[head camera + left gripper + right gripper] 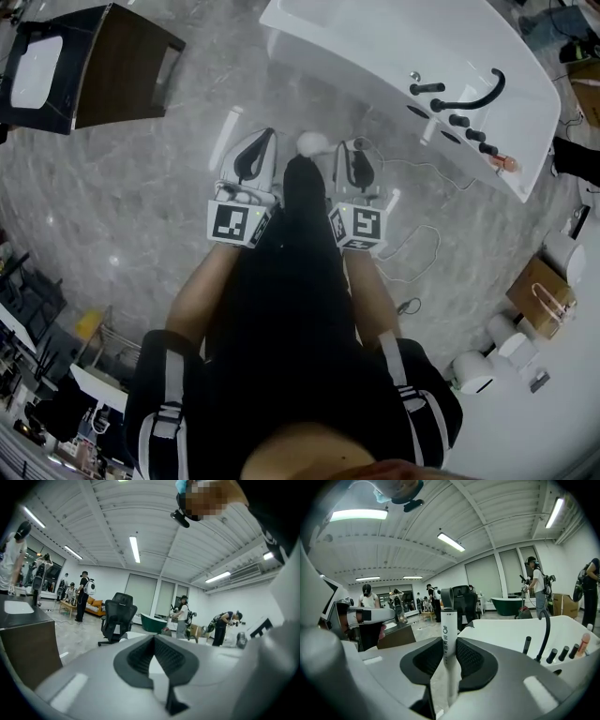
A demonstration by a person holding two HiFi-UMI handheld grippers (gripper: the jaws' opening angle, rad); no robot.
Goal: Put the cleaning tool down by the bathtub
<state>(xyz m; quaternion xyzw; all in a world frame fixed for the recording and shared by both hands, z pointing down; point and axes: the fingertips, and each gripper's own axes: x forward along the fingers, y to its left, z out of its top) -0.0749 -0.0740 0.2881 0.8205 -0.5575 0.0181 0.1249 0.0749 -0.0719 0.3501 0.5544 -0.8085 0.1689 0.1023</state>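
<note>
The right gripper [449,656] grips the cleaning tool [449,630], with its dark ribbed pads closed on the lower part of the shaft. The tool is a slim white cylinder standing nearly upright. A grey hanging loop sits at its 12 o'clock end and dark print runs down its side (too small to read). In the head view the right gripper [354,145] is held above the grey marbled floor [141,197], and the white bathtub [394,47] lies at about 1 o'clock from it. The tool is off the floor. The left gripper [154,653] has its jaws narrowly apart, with nothing between them.
</note>
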